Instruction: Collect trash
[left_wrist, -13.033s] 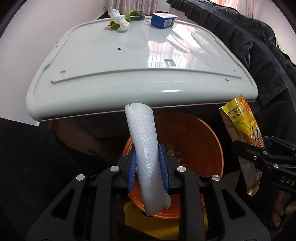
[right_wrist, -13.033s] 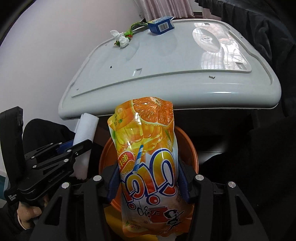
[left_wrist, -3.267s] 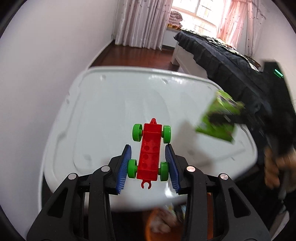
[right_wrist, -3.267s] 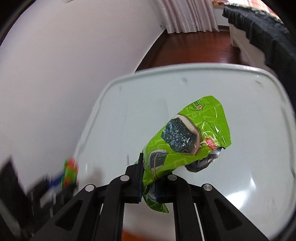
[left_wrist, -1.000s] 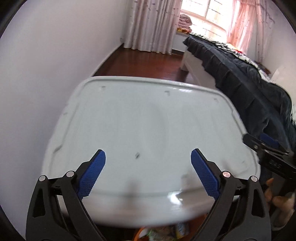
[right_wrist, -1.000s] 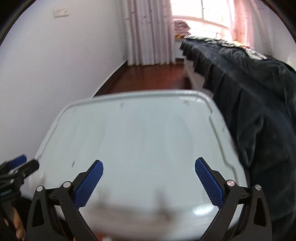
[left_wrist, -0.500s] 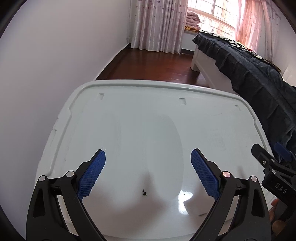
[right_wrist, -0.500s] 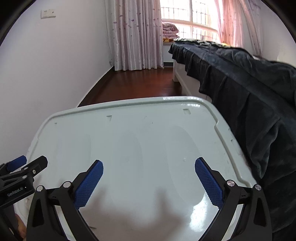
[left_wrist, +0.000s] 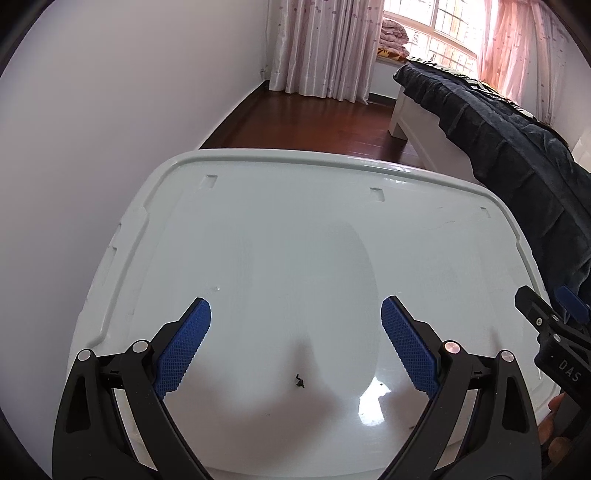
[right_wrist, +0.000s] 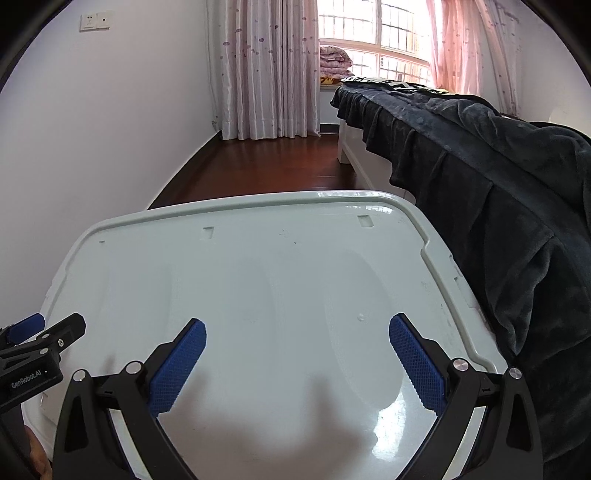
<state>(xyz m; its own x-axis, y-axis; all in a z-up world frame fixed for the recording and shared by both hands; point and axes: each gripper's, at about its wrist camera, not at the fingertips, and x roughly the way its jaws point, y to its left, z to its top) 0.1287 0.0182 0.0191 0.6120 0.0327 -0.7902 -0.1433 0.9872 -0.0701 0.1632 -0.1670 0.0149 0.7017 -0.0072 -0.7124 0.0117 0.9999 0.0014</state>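
My left gripper (left_wrist: 295, 314) hangs open over the near part of the pale grey plastic lid (left_wrist: 295, 240), with nothing between its blue pads. My right gripper (right_wrist: 297, 332) is open too, empty, above the same lid (right_wrist: 258, 277). Each gripper shows at the other view's edge: the right gripper (left_wrist: 546, 325) at the far right, the left gripper (right_wrist: 40, 339) at the far left. No wrapper, carton or toy lies on the lid. Only a tiny dark speck (left_wrist: 299, 381) sits near its front edge. The bin is out of view.
A bed with a dark blanket (right_wrist: 480, 166) runs along the lid's right side. A white wall (left_wrist: 110, 129) stands close on the left. Beyond the lid lie a dark wooden floor (left_wrist: 325, 122), curtains (right_wrist: 266, 66) and a window.
Both grippers have risen and tilted up a little over the lid; more of the room shows. They were open half a second ago and one second ago, and nothing was picked up.
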